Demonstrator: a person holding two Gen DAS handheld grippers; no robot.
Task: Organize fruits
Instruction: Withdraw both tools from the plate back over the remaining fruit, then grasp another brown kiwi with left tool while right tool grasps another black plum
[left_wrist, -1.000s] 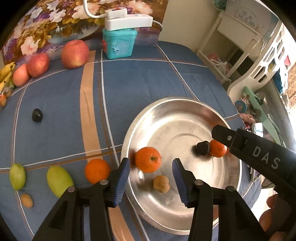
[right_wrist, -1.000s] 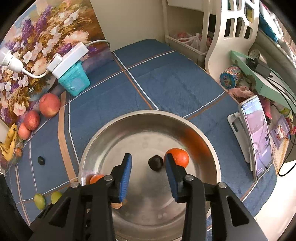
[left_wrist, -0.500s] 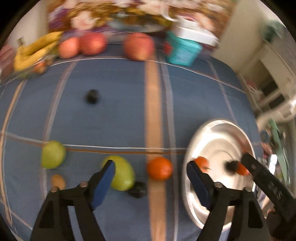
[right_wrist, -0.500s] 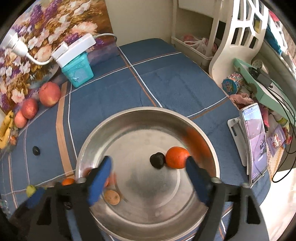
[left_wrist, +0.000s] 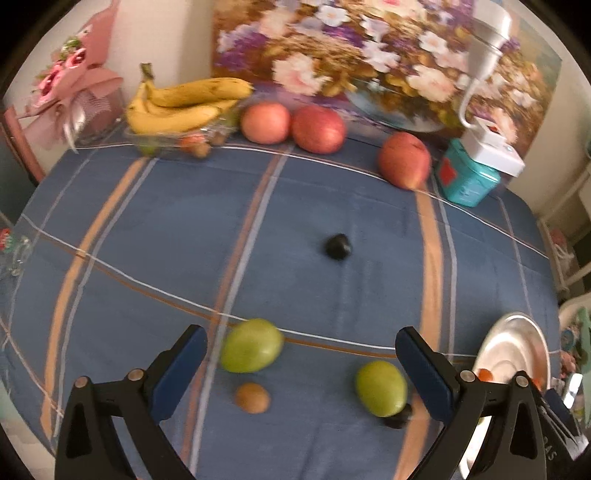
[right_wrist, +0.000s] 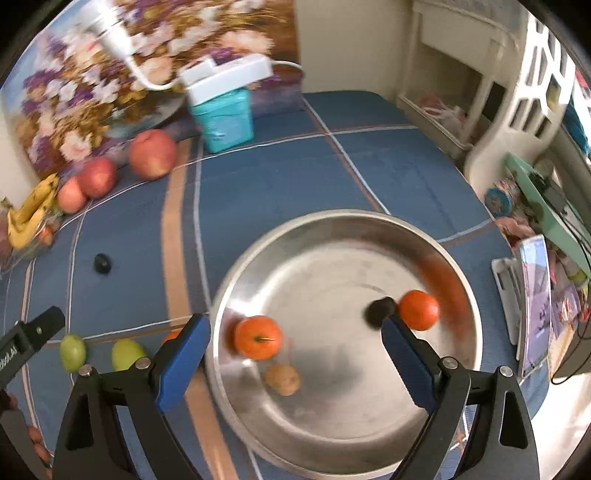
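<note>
My left tongs (left_wrist: 299, 373) are opening wide and empty over the surface (left_wrist: 147, 240), with two green fruits (left_wrist: 252, 350) and a small brown one (left_wrist: 252, 397) lying between the blades — picking the next fruit is the step in hand. My right tongs (right_wrist: 295, 365) gape empty over the bowl (right_wrist: 332, 221), which holds two oranges (right_wrist: 258, 337). Next I'd drop the left pair around one green fruit, squarely, since it may roll.
</note>
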